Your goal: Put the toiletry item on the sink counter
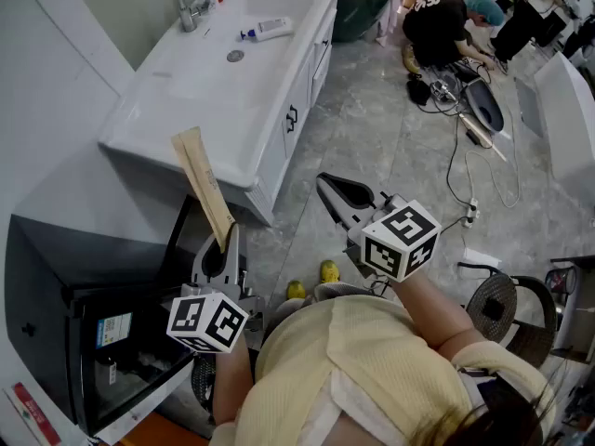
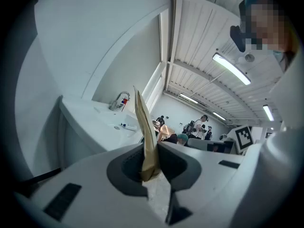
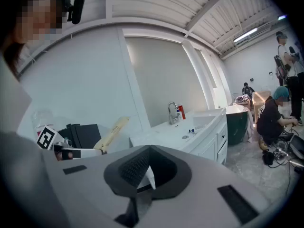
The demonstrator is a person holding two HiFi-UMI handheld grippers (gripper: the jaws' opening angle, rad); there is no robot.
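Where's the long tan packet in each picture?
Head view: the long tan packet is left of centre, sticking up from the left gripper by the sink counter's near corner.
Left gripper view: centre, pinched between the jaws.
Right gripper view: lower left, leaning.
Shared landmark: the chrome faucet.

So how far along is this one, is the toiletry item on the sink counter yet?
Not yet. The pickup looks done: the left gripper is shut on the long tan packet, which it holds up in the air, short of the sink counter. The right gripper is shut and empty. What is left is to carry the packet over the counter, lay it down and release it.
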